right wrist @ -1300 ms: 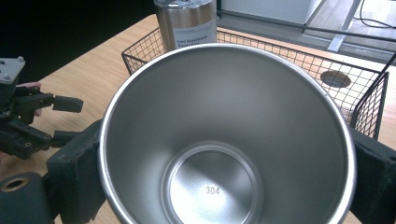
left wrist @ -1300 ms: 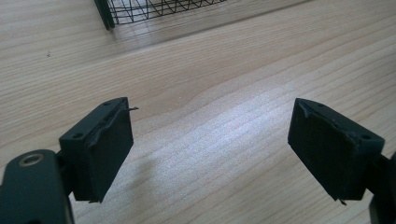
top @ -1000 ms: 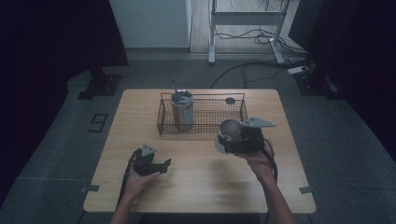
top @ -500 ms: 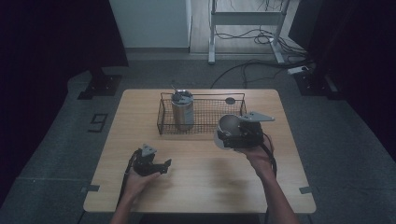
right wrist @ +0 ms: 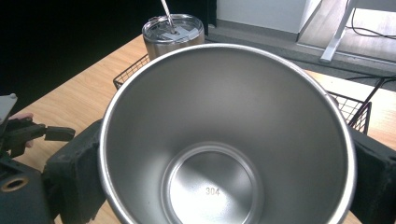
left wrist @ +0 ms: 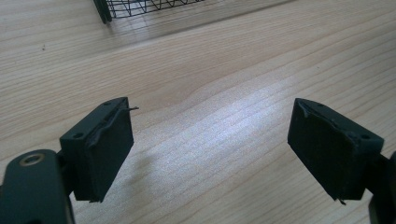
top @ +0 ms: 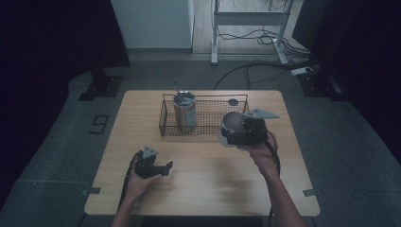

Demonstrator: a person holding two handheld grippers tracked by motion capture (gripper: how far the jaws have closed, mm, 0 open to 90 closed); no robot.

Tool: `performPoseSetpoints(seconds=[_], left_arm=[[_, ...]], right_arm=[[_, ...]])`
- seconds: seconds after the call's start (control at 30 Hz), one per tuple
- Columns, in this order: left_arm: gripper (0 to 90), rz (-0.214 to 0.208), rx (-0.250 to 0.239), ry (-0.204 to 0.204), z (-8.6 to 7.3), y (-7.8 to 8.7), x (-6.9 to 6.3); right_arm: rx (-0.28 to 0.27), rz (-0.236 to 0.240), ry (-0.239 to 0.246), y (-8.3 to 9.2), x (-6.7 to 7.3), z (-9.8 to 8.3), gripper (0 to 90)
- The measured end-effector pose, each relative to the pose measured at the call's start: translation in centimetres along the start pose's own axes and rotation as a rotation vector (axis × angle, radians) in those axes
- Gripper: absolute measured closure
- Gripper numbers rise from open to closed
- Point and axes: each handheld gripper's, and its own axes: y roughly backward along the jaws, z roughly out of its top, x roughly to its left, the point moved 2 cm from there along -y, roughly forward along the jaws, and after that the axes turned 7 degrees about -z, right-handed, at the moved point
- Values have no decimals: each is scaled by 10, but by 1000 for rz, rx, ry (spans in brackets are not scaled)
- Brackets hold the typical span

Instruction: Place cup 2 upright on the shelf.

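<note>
An open steel cup (top: 231, 122) is held at the right front corner of the wire basket (top: 213, 96), with my right gripper (top: 228, 135) shut on it. In the right gripper view the cup (right wrist: 224, 116) faces the camera mouth-first, and the jaws of my right gripper (right wrist: 224, 179) press on its two sides. A lidded steel tumbler (top: 185, 113) with a straw stands upright in the basket's left end. My left gripper (top: 166, 166) rests low at the table's front left. Its jaws (left wrist: 210, 154) are open over bare wood, with nothing between them.
The wooden table (top: 213, 189) has free room along its front and middle. A small dark round thing (top: 232, 101) lies at the basket's back right. Beyond the table are a dark floor, cables and a metal stand (top: 246, 19).
My right gripper has shifted slightly toward the basket with the cup still in it. The left gripper has stayed where it was.
</note>
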Motion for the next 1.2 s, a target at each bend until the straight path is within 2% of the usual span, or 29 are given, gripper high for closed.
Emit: performPoseSetpoints(seconds=[0.63,0.83,1.2], left_arm=[[144,-5,1,6,-1,0,1],[144,-5,2,10,-1,0,3],[144,-8,2,13,-1,0,4]], right_arm=[[-15,-16,27,-6,0,23,62],[-19,-7,24,-8,-2,27,62],[-14,-21,34,-20,-9,39,62]])
